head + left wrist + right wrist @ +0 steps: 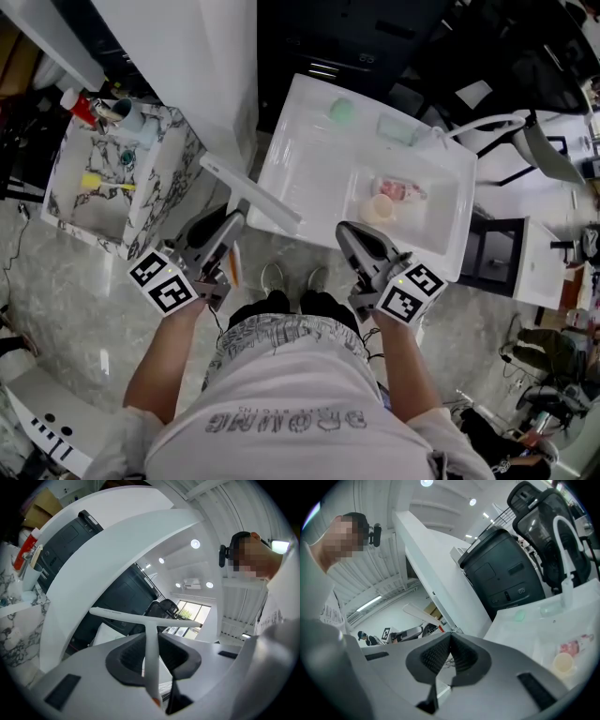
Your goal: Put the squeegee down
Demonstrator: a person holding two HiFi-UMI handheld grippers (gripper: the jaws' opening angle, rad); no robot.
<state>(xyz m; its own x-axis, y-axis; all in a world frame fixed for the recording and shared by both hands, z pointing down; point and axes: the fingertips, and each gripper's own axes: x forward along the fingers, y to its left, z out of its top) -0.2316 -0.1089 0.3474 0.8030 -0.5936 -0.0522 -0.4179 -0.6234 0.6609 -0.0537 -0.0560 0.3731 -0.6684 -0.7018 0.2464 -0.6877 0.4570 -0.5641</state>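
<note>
The squeegee hangs at mid-frame over the near-left edge of the white sink. The left claw pinches its handle, blade crosswise, apparently ready for laying down. The right claw is closed and empty. The sink's basin holds a pale cup and a pink object. The marble box at upper left holds bottles.

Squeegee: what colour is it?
The squeegee is white; it shows best in the left gripper view.

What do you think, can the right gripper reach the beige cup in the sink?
Probably yes. The right gripper, empty with jaws together, is close to the sink, and nothing stands between it and the beige cup.
</note>
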